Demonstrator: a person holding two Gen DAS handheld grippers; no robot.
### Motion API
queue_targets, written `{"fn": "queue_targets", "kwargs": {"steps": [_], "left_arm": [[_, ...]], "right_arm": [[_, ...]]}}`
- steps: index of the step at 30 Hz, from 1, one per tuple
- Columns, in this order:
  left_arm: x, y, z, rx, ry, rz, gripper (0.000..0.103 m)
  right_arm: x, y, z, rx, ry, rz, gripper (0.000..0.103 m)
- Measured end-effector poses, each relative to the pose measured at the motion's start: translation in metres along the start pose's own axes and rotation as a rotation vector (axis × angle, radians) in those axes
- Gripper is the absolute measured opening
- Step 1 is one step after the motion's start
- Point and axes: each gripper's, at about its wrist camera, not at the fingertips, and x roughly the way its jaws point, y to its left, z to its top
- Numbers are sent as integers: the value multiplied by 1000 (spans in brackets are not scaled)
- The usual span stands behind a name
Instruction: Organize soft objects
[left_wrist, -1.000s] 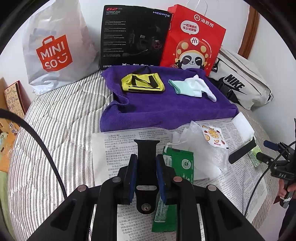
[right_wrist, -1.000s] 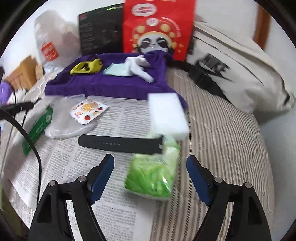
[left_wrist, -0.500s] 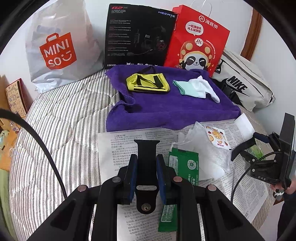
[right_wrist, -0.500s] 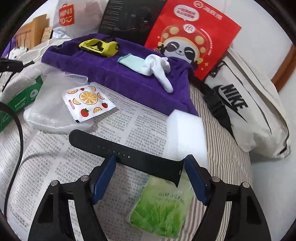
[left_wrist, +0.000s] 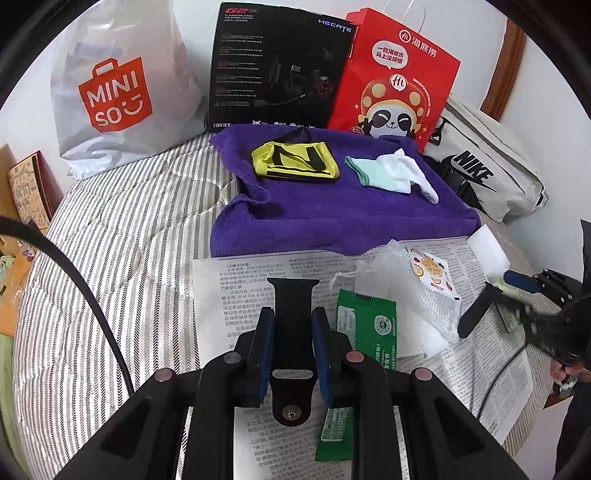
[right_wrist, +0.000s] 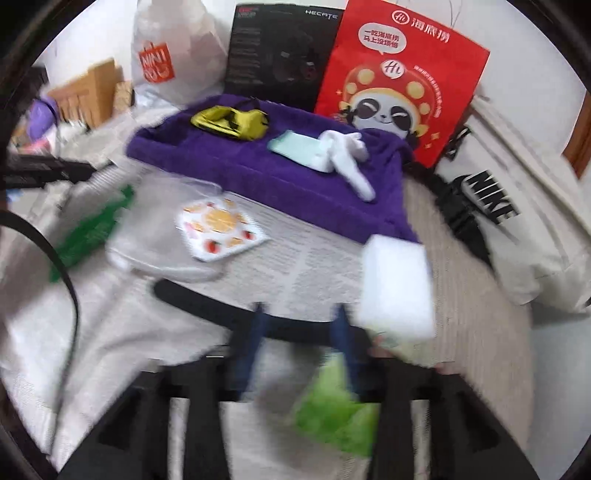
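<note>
Nearby, the left gripper clamps a flat black watch strap. The right gripper's half-spread jaws have just been closing astride a longer strap, grip unclear through blur; at twelve o'clock, a fuzzy purple towel bears socks.

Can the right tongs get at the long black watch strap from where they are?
Probably yes: the right tongs, jaws just closing, straddle the long black watch strap on the newspaper; nothing covers it there.

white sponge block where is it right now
In the right wrist view the white sponge block lies right of centre on the newspaper, just off the purple towel corner, beside the green packet.
</note>
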Motion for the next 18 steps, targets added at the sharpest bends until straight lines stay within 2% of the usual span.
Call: {"fn": "queue_targets", "kwargs": {"steps": [1, 3, 11, 16, 17, 18], "left_arm": [[0, 0, 0, 0, -1, 0, 20], [-2, 0, 0, -1, -3, -2, 20], [-7, 4, -3, -9, -6, 4, 20], [-9, 7, -3, -15, -4, 2, 20], [-9, 7, -3, -16, -4, 2, 20], [-9, 7, -3, -17, -5, 2, 20]], "right_arm": [[-2, 3, 1, 14, -10, 29, 68], [-7, 14, 1, 10, -27, 73, 70], [8, 56, 5, -104, -20, 87, 71], [24, 65, 5, -151, -3, 58, 70], [28, 63, 6, -135, 5, 67, 66], [30, 60, 7, -120, 7, 85, 53]]}}
